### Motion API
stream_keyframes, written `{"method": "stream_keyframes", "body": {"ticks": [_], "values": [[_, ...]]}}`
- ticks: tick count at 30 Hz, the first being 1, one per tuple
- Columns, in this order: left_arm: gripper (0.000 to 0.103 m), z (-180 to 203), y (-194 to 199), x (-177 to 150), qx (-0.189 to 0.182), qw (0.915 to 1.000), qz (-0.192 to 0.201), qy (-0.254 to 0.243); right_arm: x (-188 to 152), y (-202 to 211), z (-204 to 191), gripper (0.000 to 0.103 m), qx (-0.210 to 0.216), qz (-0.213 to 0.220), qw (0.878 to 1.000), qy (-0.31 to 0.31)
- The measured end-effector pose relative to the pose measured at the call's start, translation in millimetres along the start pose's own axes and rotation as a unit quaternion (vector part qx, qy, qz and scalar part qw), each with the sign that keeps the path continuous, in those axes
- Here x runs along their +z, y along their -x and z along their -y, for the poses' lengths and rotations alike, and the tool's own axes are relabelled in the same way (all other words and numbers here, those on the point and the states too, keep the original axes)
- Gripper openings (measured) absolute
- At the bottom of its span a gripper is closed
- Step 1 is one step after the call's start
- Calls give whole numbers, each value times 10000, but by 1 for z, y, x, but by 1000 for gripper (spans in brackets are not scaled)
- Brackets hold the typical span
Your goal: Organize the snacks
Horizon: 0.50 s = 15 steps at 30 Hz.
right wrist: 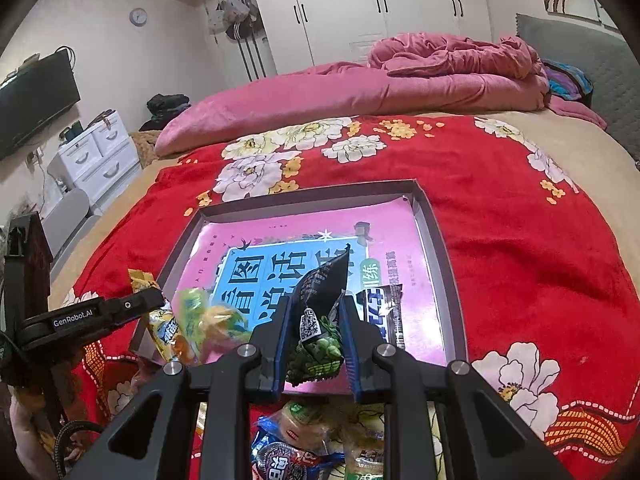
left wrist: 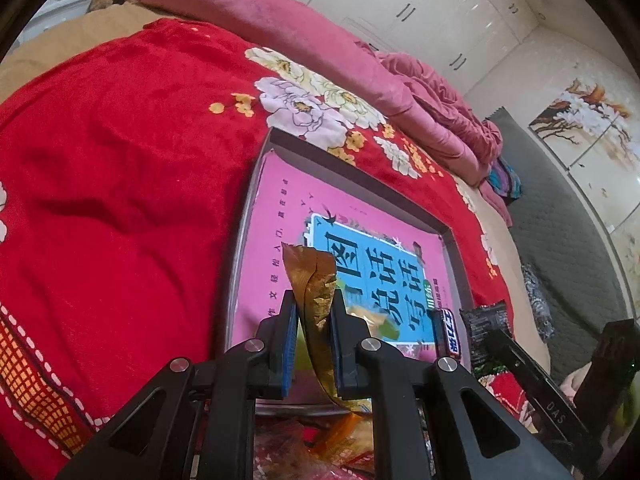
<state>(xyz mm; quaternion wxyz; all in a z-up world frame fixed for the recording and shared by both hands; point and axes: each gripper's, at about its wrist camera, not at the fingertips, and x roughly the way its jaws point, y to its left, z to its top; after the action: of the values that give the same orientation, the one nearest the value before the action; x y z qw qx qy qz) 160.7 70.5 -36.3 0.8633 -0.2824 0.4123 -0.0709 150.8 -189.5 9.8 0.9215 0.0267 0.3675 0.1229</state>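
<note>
Left gripper point(left wrist: 313, 312) jaws clamped on golden snack wrapper point(left wrist: 314, 280), upright. Beyond it, grey tray point(left wrist: 344, 160) with pink-and-blue book cover point(left wrist: 280, 200) on red floral blanket point(left wrist: 120, 160). Dark snack bar point(left wrist: 448, 332) near right.

Plush red blanket point(right wrist: 500, 216) w/ white, cream & lilac peony blooms, small yellow-orange flowers, white dashed trim & orange grid motif at edge. Shallow grey cardboard tray point(right wrist: 434, 216), inside lined w/ glossy pink sheet point(right wrist: 420, 240) carrying sky-blue panel point(right wrist: 256, 280) w/ big dark-navy characters, green badge. Crinkly gold-brown foil packet point(left wrist: 316, 280) betw black fingers w/ blue pads point(left wrist: 289, 332). Black snack pouch point(right wrist: 320, 312) w/ white QR code, green peas printed low. Dark candy bar point(right wrist: 386, 312) w/ white & blue lettering. Yellow-green wrappers point(right wrist: 200, 320) & yellow-orange packet point(right wrist: 164, 332) at tray corner. Dusty-pink velvet quilt point(right wrist: 360, 92) behind; cream wardrobe doors point(right wrist: 340, 8), black handles
</note>
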Motion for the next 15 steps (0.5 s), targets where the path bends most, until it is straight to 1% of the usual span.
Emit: {"method": "stream_keyframes", "body": {"ticks": [5,10,15], "values": [[15,0,-5,0,34,10000,-28,63,-1,-6,2,24,12,-70,10000,-47],[15,5,-8,2,10,10000,-34,-57,-3,-13,1,24,9,-152,9999,-35],[15,5,-14,6,7,10000,-71,-35,-5,-17,4,24,-29,-202,9998,-67]]}}
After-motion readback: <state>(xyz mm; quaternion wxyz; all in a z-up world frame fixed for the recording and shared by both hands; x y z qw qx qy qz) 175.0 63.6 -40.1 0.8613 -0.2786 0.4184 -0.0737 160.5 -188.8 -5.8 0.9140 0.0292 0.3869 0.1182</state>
